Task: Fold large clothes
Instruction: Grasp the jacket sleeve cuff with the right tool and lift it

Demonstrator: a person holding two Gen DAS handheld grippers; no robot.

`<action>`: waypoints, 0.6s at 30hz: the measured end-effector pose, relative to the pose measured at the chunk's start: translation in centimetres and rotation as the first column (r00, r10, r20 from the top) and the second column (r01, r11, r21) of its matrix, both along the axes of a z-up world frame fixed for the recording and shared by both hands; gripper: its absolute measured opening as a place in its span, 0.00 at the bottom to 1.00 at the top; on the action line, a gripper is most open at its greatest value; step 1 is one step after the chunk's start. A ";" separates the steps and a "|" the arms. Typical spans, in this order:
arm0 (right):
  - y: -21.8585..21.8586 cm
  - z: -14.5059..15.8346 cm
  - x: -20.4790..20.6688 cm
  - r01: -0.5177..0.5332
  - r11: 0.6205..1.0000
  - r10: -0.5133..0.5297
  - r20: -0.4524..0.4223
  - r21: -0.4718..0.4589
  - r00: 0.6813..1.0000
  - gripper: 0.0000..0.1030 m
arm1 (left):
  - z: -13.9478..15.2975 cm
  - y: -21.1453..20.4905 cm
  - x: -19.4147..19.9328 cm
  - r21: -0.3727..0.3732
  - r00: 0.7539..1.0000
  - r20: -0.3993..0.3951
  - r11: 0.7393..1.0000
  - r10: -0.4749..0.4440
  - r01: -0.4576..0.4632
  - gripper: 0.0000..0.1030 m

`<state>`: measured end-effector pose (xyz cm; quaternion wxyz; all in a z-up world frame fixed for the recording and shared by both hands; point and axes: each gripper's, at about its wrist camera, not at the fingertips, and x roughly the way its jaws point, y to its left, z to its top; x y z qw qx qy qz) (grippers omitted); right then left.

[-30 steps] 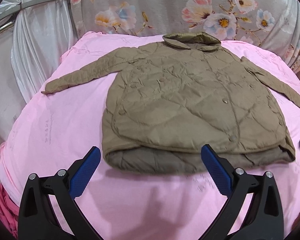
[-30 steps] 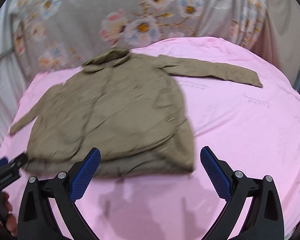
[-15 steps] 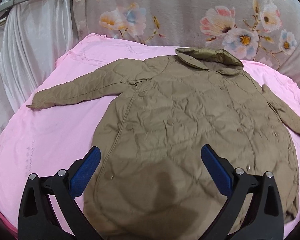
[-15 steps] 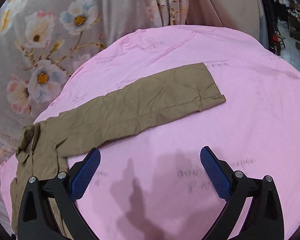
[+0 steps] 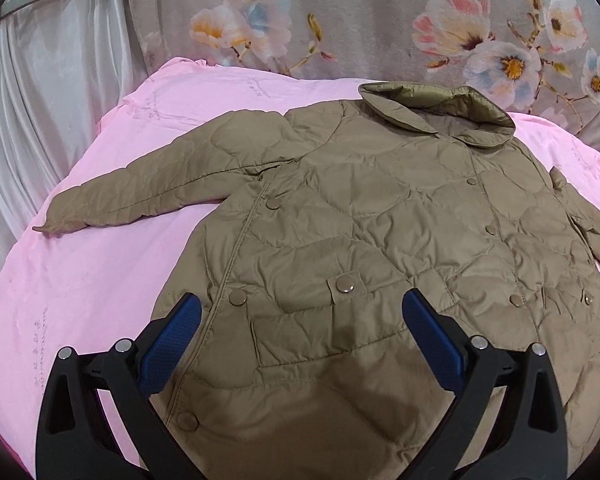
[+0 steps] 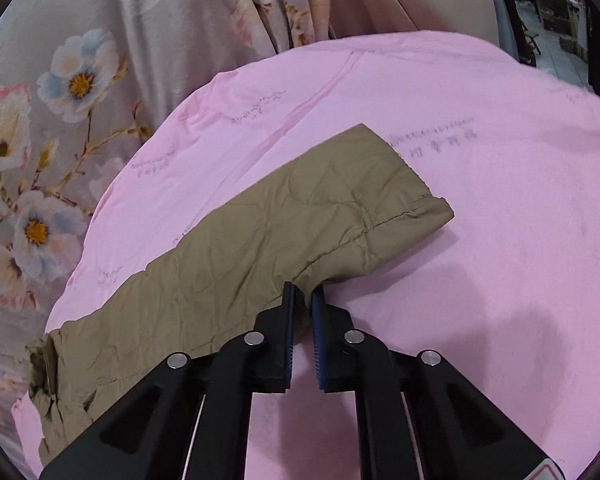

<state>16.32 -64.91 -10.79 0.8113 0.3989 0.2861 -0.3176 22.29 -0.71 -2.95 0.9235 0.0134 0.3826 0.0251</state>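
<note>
An olive quilted jacket (image 5: 364, 240) lies face up on the pink sheet (image 5: 100, 280), collar toward the far side, one sleeve (image 5: 148, 192) stretched out to the left. My left gripper (image 5: 300, 332) is open and empty, hovering over the jacket's lower front near a snap pocket. In the right wrist view the other sleeve (image 6: 284, 236) lies across the pink sheet (image 6: 480, 200). My right gripper (image 6: 303, 294) is shut on the near edge of this sleeve, close to the cuff.
A grey floral curtain (image 5: 380, 20) hangs behind the bed, and white drapes (image 5: 52, 80) hang at the left. In the right wrist view the floral curtain (image 6: 80, 80) runs along the far left edge and a room opens at the top right.
My left gripper has moved forward over the jacket body. My right gripper swung right to the sleeve, came down near the cuff and closed on its edge.
</note>
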 end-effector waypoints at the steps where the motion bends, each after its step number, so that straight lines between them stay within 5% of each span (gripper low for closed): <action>1: 0.7 1.4 0.7 -0.016 0.998 0.016 0.000 -0.061 1.000 0.03 | -0.1 0.0 0.1 0.004 1.000 -0.001 1.000 0.001 -0.001 0.95; 5: 5.1 7.9 2.5 -0.116 0.972 0.137 0.095 -0.203 0.986 0.02 | -0.3 0.1 0.3 0.025 1.000 0.001 1.000 0.002 -0.002 0.95; 8: 10.9 13.8 4.2 -0.223 0.923 0.288 0.179 -0.313 0.941 0.02 | -0.4 0.0 0.2 0.048 1.000 0.012 0.999 0.001 -0.001 0.95; 13: 23.9 21.1 7.7 -0.421 0.765 0.568 0.204 -0.487 0.798 0.02 | -0.5 0.4 0.0 0.055 1.000 0.020 0.999 0.000 -0.001 0.95; 18: 34.9 22.1 11.2 -0.576 0.608 0.741 0.130 -0.546 0.659 0.02 | -1.2 1.1 0.0 0.040 1.000 0.010 0.999 -0.006 0.005 0.95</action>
